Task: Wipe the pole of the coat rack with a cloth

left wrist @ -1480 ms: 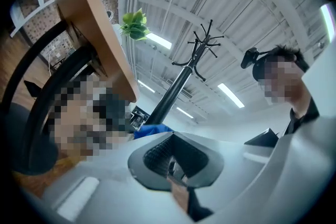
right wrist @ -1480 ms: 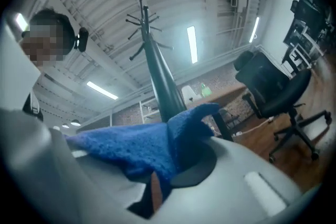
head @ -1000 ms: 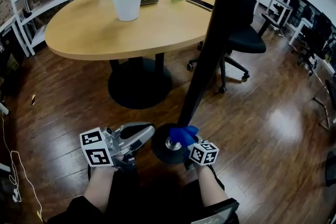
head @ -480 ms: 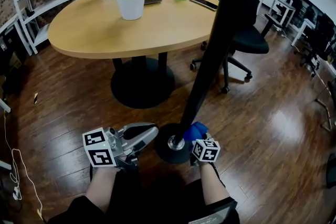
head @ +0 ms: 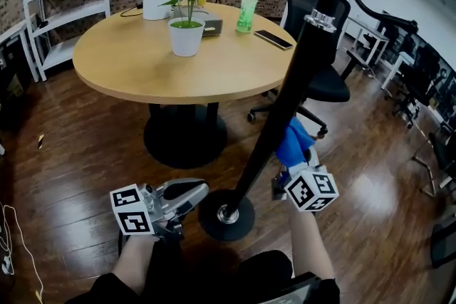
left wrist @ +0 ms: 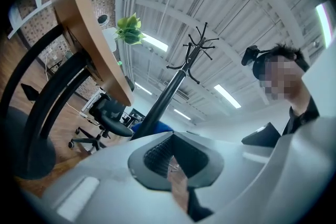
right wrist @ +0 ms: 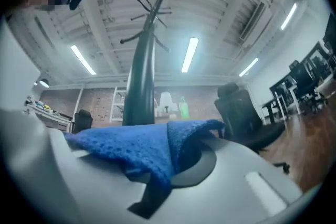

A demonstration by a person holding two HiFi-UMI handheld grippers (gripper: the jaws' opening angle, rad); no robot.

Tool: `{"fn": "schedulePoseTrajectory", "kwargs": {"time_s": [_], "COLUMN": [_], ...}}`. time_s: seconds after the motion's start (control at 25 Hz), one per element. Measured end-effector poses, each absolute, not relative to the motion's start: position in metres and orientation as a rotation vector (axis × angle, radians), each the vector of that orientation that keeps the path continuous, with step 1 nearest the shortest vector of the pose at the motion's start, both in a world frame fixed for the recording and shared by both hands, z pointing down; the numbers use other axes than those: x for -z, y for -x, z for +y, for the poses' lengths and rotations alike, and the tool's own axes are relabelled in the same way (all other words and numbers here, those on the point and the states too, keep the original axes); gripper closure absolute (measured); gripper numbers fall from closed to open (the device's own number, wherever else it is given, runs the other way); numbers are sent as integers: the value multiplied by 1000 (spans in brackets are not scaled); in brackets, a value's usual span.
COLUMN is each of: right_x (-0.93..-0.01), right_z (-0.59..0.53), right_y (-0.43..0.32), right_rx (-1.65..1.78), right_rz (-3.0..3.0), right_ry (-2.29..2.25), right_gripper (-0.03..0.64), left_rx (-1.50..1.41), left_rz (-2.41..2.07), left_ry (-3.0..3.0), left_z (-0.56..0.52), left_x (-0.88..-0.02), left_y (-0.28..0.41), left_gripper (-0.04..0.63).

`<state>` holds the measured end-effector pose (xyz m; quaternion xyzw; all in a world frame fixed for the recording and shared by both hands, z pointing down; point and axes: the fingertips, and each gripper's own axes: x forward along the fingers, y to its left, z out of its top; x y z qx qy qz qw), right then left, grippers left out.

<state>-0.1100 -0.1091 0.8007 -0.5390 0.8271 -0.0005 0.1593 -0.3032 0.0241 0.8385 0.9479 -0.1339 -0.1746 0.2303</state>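
Note:
The coat rack's black pole (head: 285, 92) rises at a slant from its round base (head: 226, 214) near my feet. A blue cloth (head: 294, 142) lies pressed against the pole's right side, roughly a third of the way up. My right gripper (head: 291, 161) is shut on that cloth, its marker cube just below. In the right gripper view the cloth (right wrist: 131, 150) drapes over the right gripper (right wrist: 170, 168), with the pole (right wrist: 140, 86) directly behind it. My left gripper (head: 201, 187) hovers low beside the base, left of the pole, shut and holding nothing. In its own view the left gripper (left wrist: 176, 168) shows its jaws together.
A round wooden table (head: 135, 71) stands behind the pole with a potted plant (head: 187, 18), a green bottle (head: 246, 9) and a phone (head: 273, 39). A black office chair (head: 324, 82) is right of the pole. White shelving (head: 64, 3) lines the left wall.
My right gripper has slid the blue cloth up the pole, from just above the base to about a third of its height. The left gripper has stayed low by the base.

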Motion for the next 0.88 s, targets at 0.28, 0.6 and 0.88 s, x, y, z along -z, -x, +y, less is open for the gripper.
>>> {"fn": "schedulePoseTrajectory", "kwargs": {"time_s": [0.28, 0.6, 0.88], "right_x": [-580, -606, -824], "right_z": [-76, -85, -135], "right_y": [114, 111, 110], "right_rx": [-364, -354, 175], "right_rz": [2259, 2247, 2336], "right_ry": [1321, 1346, 1484], "right_gripper": [603, 603, 603], "left_rx": [552, 537, 476], "left_rz": [-362, -368, -406], "left_ry": [-2654, -2674, -2617], "left_z": [25, 19, 12], "left_x": [-799, -795, -831], "left_y": [315, 310, 308], "left_gripper": [592, 592, 592]}}
